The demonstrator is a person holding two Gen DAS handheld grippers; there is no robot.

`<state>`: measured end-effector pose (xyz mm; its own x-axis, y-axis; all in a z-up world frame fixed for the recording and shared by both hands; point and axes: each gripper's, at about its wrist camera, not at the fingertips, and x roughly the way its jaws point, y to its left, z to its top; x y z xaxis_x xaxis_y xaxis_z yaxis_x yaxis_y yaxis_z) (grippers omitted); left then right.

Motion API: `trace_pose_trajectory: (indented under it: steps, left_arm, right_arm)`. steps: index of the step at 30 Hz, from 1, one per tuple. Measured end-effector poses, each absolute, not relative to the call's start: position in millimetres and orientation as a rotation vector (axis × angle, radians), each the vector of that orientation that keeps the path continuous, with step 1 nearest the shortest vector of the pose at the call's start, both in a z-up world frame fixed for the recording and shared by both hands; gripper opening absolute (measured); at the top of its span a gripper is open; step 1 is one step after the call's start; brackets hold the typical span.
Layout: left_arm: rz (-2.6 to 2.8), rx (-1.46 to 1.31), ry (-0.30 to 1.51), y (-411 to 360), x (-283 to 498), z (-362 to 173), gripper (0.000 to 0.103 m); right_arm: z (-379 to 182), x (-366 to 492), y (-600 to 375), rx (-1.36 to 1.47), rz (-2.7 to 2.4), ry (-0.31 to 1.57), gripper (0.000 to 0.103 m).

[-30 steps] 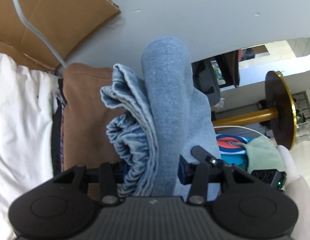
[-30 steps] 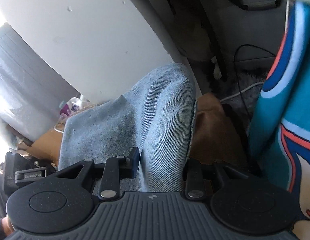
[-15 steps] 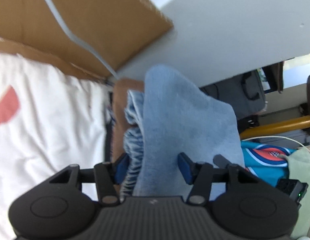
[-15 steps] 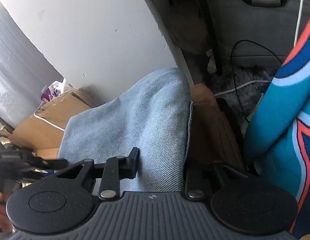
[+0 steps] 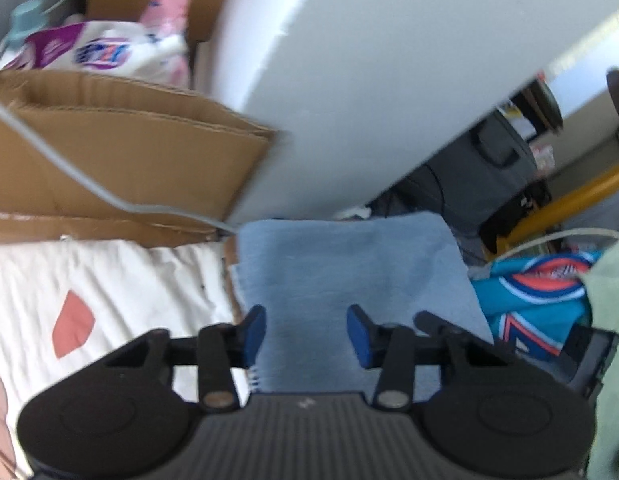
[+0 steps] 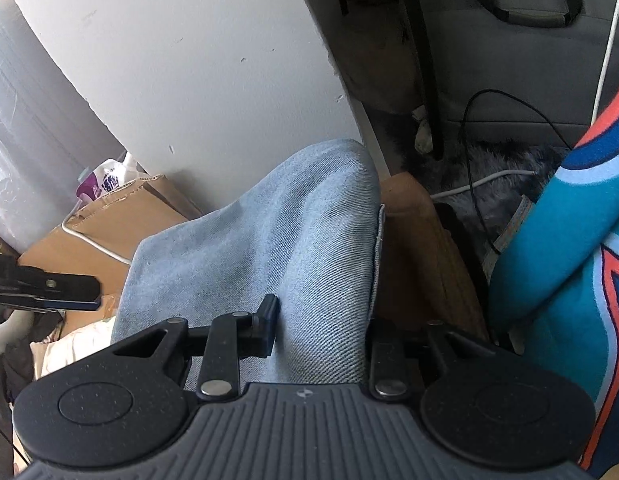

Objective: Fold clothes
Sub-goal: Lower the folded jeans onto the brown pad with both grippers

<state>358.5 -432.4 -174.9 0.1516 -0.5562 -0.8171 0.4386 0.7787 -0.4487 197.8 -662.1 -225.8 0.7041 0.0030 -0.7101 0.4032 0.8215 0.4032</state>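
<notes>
A folded light-blue denim garment lies flat ahead of my left gripper, whose blue-padded jaws stand apart over the cloth without pinching it. In the right wrist view the same denim bulges up between the jaws of my right gripper, which is shut on its near edge. It rests on a brown folded garment. The left gripper's finger shows at the left edge of the right wrist view.
A white printed sheet lies to the left. Cardboard and a white panel stand behind. A teal, orange and blue garment lies to the right. A grey bag and cables lie beyond.
My left gripper has let go of the denim, opened and drawn back. The denim, bunched upright a second ago, now lies flat. My right gripper keeps its hold.
</notes>
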Motion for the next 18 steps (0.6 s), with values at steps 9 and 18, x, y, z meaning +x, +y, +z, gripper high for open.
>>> trace_pose_trajectory:
  steps: [9,18]
  left_arm:
    - [-0.659,0.059,1.238,-468.7,350.8,-217.0,0.034]
    - [-0.650,0.076,1.243,-460.3,355.2,-224.0,0.036]
  right_arm:
    - [-228.7,200.7,-662.1,0.548,-0.213,0.777,0.037]
    - [-211.1,197.3,-659.0,0.391,-0.329,0.782,0.048]
